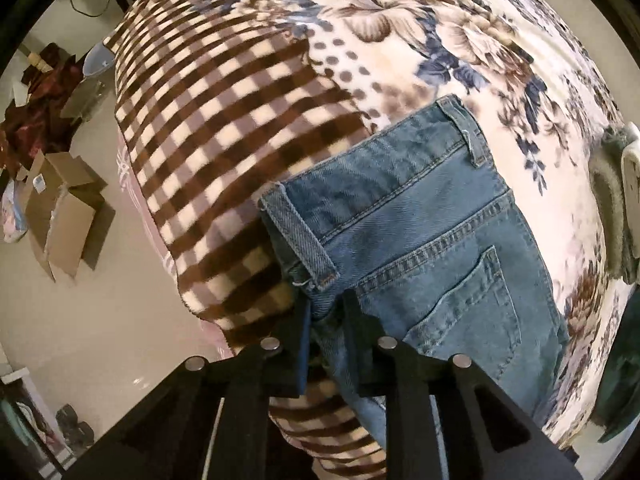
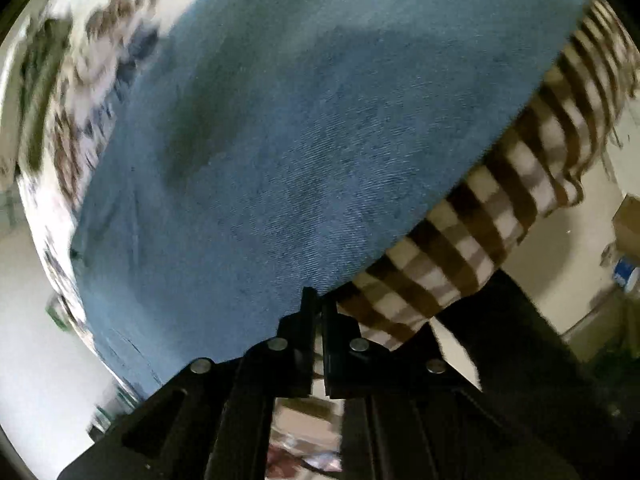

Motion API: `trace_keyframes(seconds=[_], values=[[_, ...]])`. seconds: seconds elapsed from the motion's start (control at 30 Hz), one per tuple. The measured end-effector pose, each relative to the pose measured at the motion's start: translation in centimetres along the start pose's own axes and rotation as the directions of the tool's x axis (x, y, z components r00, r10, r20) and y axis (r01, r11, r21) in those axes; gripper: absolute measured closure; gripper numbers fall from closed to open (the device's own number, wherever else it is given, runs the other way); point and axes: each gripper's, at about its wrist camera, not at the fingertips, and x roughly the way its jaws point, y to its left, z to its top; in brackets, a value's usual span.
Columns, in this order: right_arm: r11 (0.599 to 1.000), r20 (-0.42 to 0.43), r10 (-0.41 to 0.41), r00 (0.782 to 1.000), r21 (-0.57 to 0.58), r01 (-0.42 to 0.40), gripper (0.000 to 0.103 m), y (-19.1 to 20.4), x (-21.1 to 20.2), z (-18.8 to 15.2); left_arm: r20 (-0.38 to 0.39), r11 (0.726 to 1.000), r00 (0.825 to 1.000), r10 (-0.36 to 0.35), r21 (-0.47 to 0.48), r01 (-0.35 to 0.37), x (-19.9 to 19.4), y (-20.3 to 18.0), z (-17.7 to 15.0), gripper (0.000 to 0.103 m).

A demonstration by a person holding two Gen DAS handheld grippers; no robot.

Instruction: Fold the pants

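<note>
Blue denim pants [image 1: 420, 216] spread flat on a blanket [image 1: 224, 128], waistband end toward the brown-and-cream checked border, back pocket and belt loops facing up, the rest of the cloth running over the floral part of the blanket

Left gripper [image 1: 326, 312] aimed straight down at the bed edge, black fingers nearly together, a bunched fold of denim just below the waistband corner pinched between them; pads pressing on the fabric from both sides, only a narrow gap left and that gap filled by cloth. Linkage arms and silver pivot pins spread wide across the bottom of the left wrist view, checked blanket showing beneath and behind them

Right gripper [image 2: 316, 304] tilted steeply downward, not quite vertical, tips meeting at the near edge of the pants [image 2: 280, 140] where the denim borders the checked strip of the blanket [image 2: 460, 256]. Fingers drawn almost fully together, a thin slit between them; tips at the denim edge, but whether cloth is actually caught there not clear, the view being blurred. Denim fills most of the right wrist view as a broad plain expanse, no seams or pockets in sight

Off the bed, to the left in the left wrist view, open cardboard boxes [image 1: 60, 208] on a pale floor [image 1: 100, 320], with dark red cloth [image 1: 36, 100] heaped beyond them
</note>
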Motion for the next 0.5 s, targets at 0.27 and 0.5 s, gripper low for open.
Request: trace_keyframes(seconds=[0.27,0.5], values=[[0.924,0.011,-0.084,0.996,-0.373,0.082,0.056,11.0,-4.2,0.8,0.074,0.984,0.991,0.115,0.128,-0.124,-4.4,-2.4,-3.2,0.073],[0.768,0.026,0.000,1.000,-0.640,0.017,0.050,28.4,-0.6,4.0,0.089,0.948,0.992,0.088,0.299,-0.111,-3.6,-10.3,-3.6,0.037]])
